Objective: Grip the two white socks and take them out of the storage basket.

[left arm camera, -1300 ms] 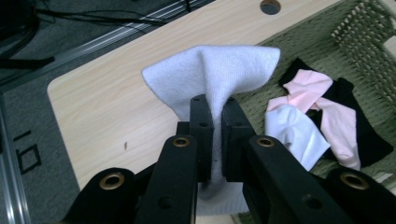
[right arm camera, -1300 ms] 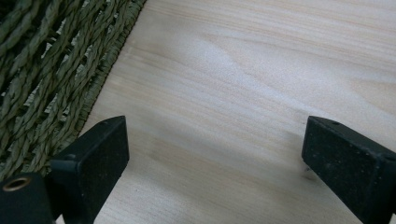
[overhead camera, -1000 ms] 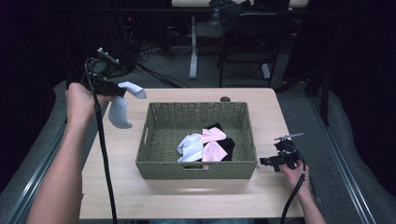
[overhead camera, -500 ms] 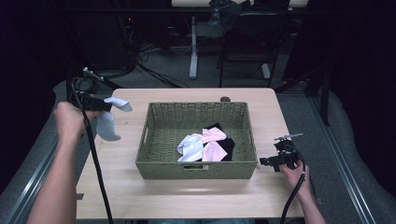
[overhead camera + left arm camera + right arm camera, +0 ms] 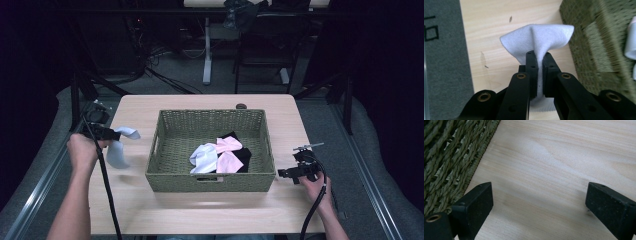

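You brought your left tool (image 5: 111, 133) down from above the far-left corner toward the bare tabletop (image 5: 200, 210) left of the wicker basket (image 5: 210, 182), and its jaws were clamped on the pale blue sock (image 5: 119, 152), which hung from them just above the wood. In the left gripper view the sock (image 5: 537, 41) fanned out past the closed jaws. Your right tool (image 5: 292, 173) rested at the basket's near-right corner, jaws apart and empty. The white sock (image 5: 204, 157), pink socks (image 5: 227, 154) and black sock (image 5: 245, 156) lay inside the basket. Judging by this, the blue sock was about to be laid down outside.
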{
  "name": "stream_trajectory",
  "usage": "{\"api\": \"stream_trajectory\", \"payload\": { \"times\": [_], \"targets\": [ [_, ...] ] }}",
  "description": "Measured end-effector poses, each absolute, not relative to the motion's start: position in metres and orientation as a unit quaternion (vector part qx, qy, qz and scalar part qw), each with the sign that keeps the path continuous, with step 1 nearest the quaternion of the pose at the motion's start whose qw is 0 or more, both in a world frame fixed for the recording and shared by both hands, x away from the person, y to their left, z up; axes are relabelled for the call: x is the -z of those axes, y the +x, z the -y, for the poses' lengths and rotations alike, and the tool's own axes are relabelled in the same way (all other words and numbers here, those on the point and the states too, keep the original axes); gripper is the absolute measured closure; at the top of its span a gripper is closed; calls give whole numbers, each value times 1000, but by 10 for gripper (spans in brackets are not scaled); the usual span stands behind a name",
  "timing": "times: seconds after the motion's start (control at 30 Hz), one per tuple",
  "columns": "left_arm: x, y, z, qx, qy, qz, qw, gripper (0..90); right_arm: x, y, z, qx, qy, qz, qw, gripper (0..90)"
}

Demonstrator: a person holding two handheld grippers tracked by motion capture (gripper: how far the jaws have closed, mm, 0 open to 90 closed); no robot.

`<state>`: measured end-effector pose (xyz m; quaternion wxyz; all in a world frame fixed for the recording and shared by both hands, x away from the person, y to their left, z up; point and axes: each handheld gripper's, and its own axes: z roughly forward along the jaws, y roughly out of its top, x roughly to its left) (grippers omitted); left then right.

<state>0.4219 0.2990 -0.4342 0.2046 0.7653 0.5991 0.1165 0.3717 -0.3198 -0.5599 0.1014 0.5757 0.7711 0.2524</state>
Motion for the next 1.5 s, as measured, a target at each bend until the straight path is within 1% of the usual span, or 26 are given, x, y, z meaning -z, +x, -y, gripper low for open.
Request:
{"api": "stream_trajectory", "payload": {
  "times": [0.23,0.37,0.5,0.53,0.57,0.67,0.73,0.87,0.93,0.97,1.0,1.07,1.1,1.13,1.17,1.27,1.3,1.33,1.5],
  "targets": [
    [472,432,-302,-85,753,-622,199,859,559,371,319,-250,575,-772,103,73],
    [495,438,-303,-64,753,-632,172,857,559,371,318,-252,573,-773,103,73],
    [517,440,-306,-46,746,-645,161,838,559,371,320,-251,573,-774,101,73],
    [521,440,-307,-42,743,-648,162,813,559,371,320,-250,573,-774,101,72],
    [523,440,-308,-37,738,-651,173,761,559,371,320,-250,574,-773,103,72],
    [521,436,-310,-33,735,-649,195,514,560,372,319,-252,575,-772,102,73],
    [514,431,-311,-41,738,-643,202,373,559,372,319,-250,573,-774,100,72],
    [495,419,-318,-63,734,-639,222,213,560,372,320,-253,575,-772,102,72],
    [489,417,-319,-67,733,-638,228,163,559,372,321,-251,573,-774,100,72],
    [482,414,-319,-70,733,-635,232,163,559,372,321,-251,573,-774,101,72],
    [468,410,-318,-83,735,-629,239,141,559,372,319,-253,575,-771,102,72],
    [453,406,-315,-97,738,-621,245,85,559,372,318,-252,573,-773,101,76],
    [445,405,-313,-102,741,-616,247,72,559,372,318,-253,574,-772,101,79],
    [445,405,-313,-102,741,-616,247,66,559,372,318,-251,575,-772,101,80],
    [430,403,-306,-112,746,-605,252,50,559,372,319,-252,577,-770,103,80],
    [411,401,-295,-126,754,-591,257,18,559,372,321,-252,580,-768,102,80],
    [411,401,-295,-126,754,-591,257,11,559,372,321,-254,580,-767,104,80],
    [401,401,-286,-134,758,-582,261,5,559,372,321,-254,580,-767,103,79],
    [384,402,-261,-146,772,-556,271,1,558,372,321,-254,576,-771,99,79]
  ]
}}
